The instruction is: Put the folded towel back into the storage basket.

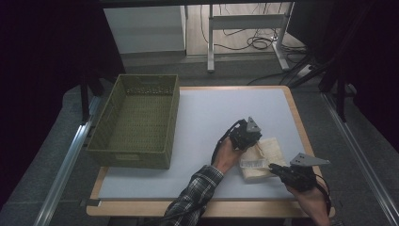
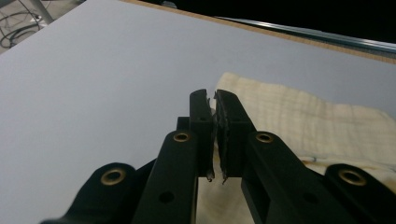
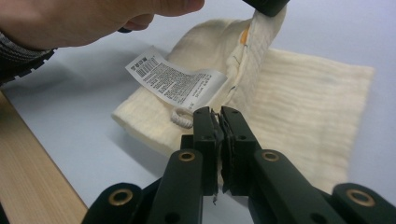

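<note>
Both tongs, left [image 2: 215, 100] and right [image 3: 219, 116], seemingly pinch cream cloth [image 3: 299, 93].

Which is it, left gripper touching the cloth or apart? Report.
Touching. The right gripper view shows a fold of the cloth pulled up into the left gripper.

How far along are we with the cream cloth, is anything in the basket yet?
Nothing visible in the green basket. In hand: the cream cloth lies partly folded on the white mat. The left gripper, fingers closed, pinches and lifts one edge; the right gripper is shut beside the care label, grip unclear. Left, probably: finishing the fold and perhaps moving it into the basket.
</note>
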